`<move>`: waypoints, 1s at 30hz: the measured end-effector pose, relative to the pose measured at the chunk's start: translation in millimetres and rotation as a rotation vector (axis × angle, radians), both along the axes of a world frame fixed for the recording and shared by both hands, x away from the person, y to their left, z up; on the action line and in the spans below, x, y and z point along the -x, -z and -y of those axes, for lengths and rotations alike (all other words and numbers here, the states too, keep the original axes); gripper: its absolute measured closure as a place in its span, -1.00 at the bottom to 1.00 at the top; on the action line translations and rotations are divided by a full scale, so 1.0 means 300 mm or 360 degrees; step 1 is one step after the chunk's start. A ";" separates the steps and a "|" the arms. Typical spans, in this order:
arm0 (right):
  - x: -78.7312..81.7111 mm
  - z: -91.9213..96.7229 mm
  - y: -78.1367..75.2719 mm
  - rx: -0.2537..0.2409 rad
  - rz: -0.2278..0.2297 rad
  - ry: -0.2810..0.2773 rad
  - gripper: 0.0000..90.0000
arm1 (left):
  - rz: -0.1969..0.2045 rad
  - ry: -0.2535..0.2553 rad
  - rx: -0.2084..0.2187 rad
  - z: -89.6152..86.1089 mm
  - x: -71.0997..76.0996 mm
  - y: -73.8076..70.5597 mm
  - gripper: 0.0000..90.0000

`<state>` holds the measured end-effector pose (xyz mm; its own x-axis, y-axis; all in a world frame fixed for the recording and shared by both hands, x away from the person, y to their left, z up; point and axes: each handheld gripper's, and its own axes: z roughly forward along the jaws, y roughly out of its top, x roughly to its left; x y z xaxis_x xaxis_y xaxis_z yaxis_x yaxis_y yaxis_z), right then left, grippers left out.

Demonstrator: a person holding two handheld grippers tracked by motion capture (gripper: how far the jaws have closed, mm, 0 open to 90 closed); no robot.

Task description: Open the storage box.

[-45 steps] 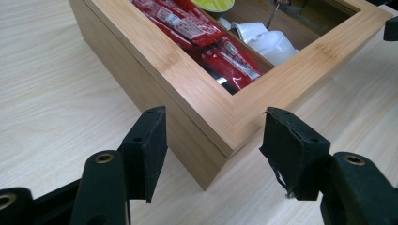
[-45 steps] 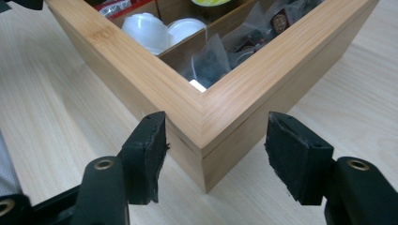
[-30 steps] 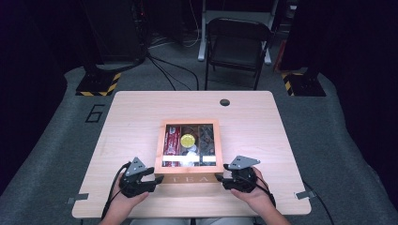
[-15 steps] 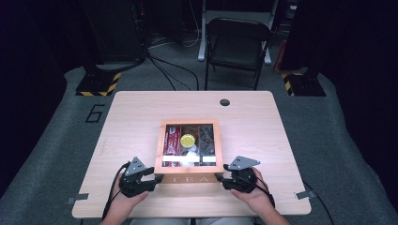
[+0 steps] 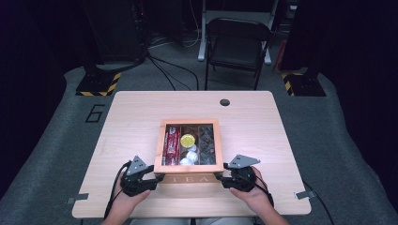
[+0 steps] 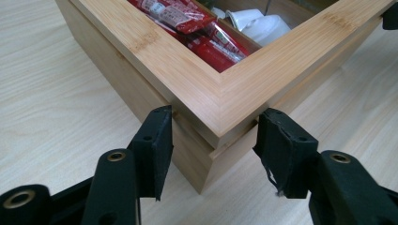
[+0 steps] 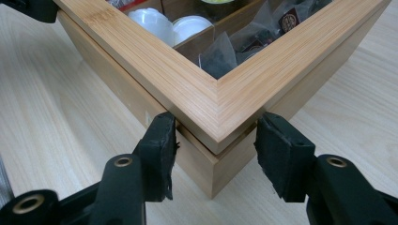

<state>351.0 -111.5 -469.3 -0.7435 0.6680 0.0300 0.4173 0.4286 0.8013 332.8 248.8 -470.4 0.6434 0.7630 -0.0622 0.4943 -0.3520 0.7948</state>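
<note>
Your left gripper (image 5: 155,178) and right gripper (image 5: 224,178) each straddle a near corner of the wooden tea box (image 5: 189,166) at the counter's (image 5: 141,117) near middle; the left fingers have just been opening, and both pairs touch its lid.

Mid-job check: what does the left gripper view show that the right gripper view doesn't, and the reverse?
Left gripper view: red packets in the compartment behind its corner.
Right gripper view: dark tea bags behind its corner.
Both: white cups in the middle compartment, and a near corner of the wooden box between the jaws, with the pads against its sides. The left gripper has just been opening its jaws a little. The right gripper grips its corner.
</note>
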 end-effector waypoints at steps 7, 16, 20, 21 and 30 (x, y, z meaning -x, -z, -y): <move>-0.008 -0.003 -0.011 -0.0052 -0.0012 0.0009 -0.03 | -0.0001 0.0011 0.0030 0.004 -0.014 -0.014 -0.07; -0.030 -0.013 -0.055 -0.0080 -0.0014 0.0033 -0.12 | -0.0061 0.0025 0.0117 0.010 -0.045 -0.062 -0.09; -0.037 -0.012 -0.076 -0.0087 -0.0037 0.0035 -0.13 | -0.0088 0.0015 0.0108 0.015 -0.052 -0.082 -0.11; -0.037 -0.012 -0.076 -0.0087 -0.0037 0.0035 -0.13 | -0.0088 0.0015 0.0108 0.015 -0.052 -0.082 -0.12; -0.057 -0.008 -0.132 -0.0095 -0.0076 0.0046 -0.14 | -0.0088 0.0003 0.0107 0.007 -0.068 -0.138 -0.12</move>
<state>368.0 -108.9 -429.8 -0.7209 0.6850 0.1053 0.4669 0.3677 0.8042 353.0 246.5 -429.0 0.6389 0.7548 -0.1487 0.5375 -0.2996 0.7883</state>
